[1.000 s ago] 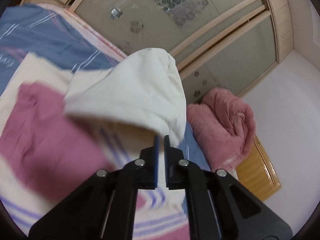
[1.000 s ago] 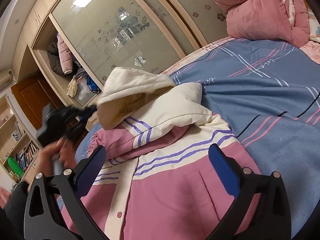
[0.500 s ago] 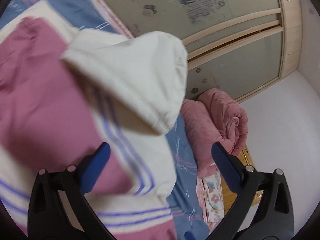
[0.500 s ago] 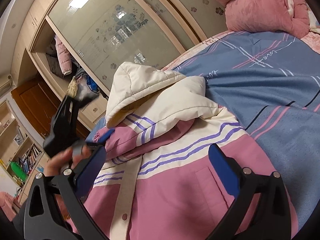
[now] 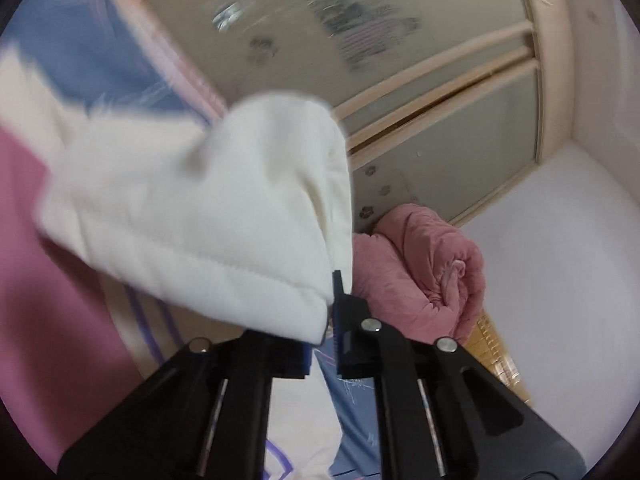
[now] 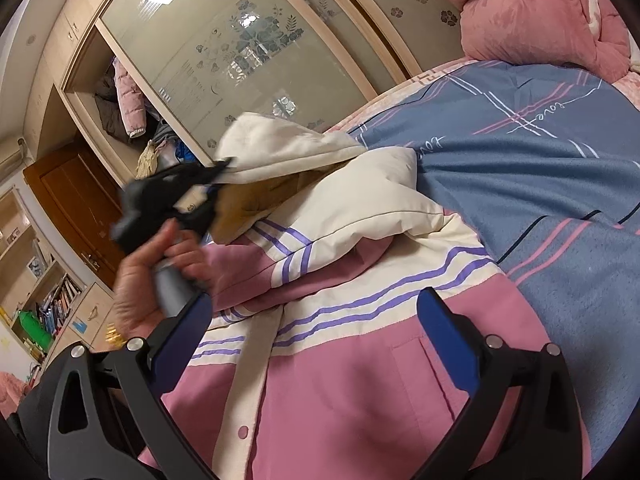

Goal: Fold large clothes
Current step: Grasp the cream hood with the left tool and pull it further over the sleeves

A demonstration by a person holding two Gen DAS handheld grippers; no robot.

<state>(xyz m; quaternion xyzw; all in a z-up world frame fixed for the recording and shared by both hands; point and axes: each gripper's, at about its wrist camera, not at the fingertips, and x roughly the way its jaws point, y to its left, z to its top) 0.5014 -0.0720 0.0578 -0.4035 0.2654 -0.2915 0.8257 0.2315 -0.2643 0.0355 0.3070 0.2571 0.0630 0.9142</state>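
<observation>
A pink and cream jacket (image 6: 360, 380) with purple stripes lies on the bed, sleeve folded across its chest. Its cream hood (image 5: 208, 216) fills the left wrist view. My left gripper (image 5: 326, 320) is shut on the hood's edge; in the right wrist view it (image 6: 218, 178) holds the hood (image 6: 280, 148) up at the jacket's far left. My right gripper (image 6: 316, 336) is open and empty, hovering over the jacket's pink front.
A blue bedspread (image 6: 540, 168) with pink and white lines covers the bed. A rolled pink quilt (image 6: 532, 16) lies at the bed's far end, also in the left wrist view (image 5: 420, 272). A glass-door wardrobe (image 6: 240, 52) stands beside the bed.
My left gripper let go of the hood half a second ago, opened wide, and has now shut on the hood's edge again. The right gripper has barely moved.
</observation>
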